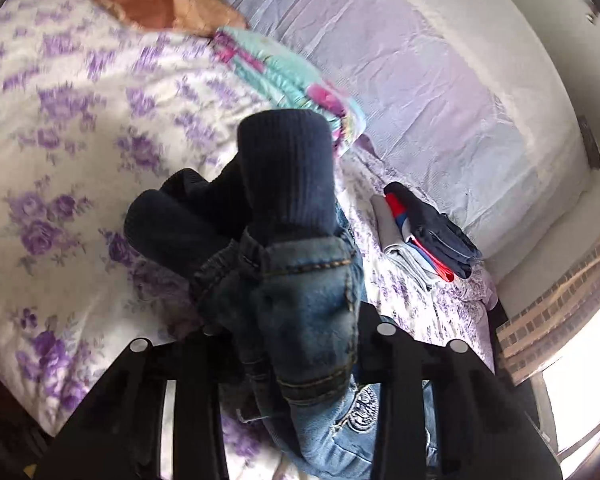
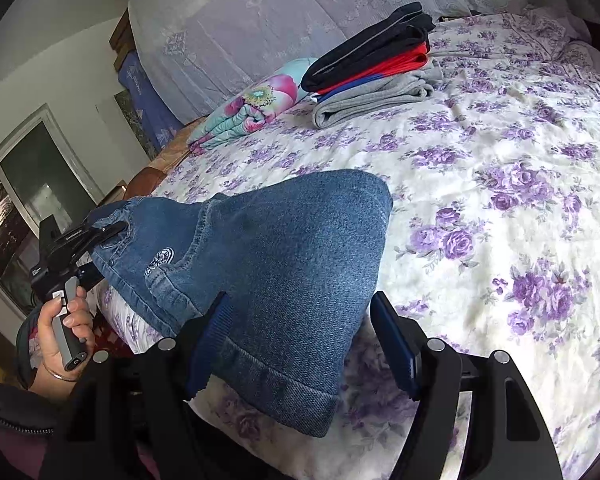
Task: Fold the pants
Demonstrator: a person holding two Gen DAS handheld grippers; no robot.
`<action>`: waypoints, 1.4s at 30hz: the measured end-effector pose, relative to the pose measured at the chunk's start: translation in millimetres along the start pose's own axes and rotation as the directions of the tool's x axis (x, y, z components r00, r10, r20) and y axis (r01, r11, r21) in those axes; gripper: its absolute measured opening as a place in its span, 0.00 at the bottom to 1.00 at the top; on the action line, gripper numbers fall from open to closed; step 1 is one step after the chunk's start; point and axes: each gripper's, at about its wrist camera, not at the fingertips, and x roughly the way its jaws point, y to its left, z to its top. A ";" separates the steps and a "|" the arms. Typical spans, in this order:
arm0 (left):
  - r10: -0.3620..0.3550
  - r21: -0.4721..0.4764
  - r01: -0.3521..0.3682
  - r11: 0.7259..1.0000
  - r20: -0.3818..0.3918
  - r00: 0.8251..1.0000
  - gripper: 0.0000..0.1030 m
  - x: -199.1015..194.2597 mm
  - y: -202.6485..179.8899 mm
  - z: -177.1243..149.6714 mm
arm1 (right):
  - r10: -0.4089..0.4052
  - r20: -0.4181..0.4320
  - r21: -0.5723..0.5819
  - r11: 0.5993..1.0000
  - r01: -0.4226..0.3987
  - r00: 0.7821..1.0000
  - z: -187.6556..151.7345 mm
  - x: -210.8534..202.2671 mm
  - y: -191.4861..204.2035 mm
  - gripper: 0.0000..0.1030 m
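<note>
Denim pants [image 2: 268, 264] lie on the flowered bed [image 2: 500, 128]; the left tool [image 2: 100, 236] is clamped on their waistband. The right tool [image 2: 300, 340] stands apart around the hem, pads not pressing.

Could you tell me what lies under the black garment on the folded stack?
Under the black garment, a red layer, then grey pants on the floral bedspread; anything deeper is covered.

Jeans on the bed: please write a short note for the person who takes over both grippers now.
Left gripper: shut on the waistband end of the jeans, lifting it slightly.
Right gripper: open, jaws astride the hem end, pads not pressing.
Jeans lie on the floral bedspread, legs apparently already together.
Folded stack sits further back, near the pillows.
Left to do: grip the hem, fold the jeans across, probably add them to the stack.
</note>
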 end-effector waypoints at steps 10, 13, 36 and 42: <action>-0.040 0.654 -0.001 0.756 0.048 0.998 0.27 -24.0 -196.7 -63.7 | -0.060 0.175 0.039 0.998 0.054 0.983 22.5 -60.4 -22.1 0.70; -0.001 0.813 0.057 0.580 -0.069 0.998 0.35 4.1 -247.8 -124.5 | -0.111 0.217 0.068 0.993 0.099 0.970 28.2 -81.7 -36.2 0.70; -0.010 0.772 0.226 0.594 -0.274 0.962 0.95 -14.9 -244.1 -151.2 | 0.147 0.042 0.088 0.985 -0.150 0.988 66.0 -42.6 -1.4 0.90; -0.061 0.574 0.367 0.732 -0.481 0.874 0.95 39.4 -195.6 -149.8 | 0.018 0.136 -0.158 0.987 0.003 0.991 72.2 -36.7 54.6 0.82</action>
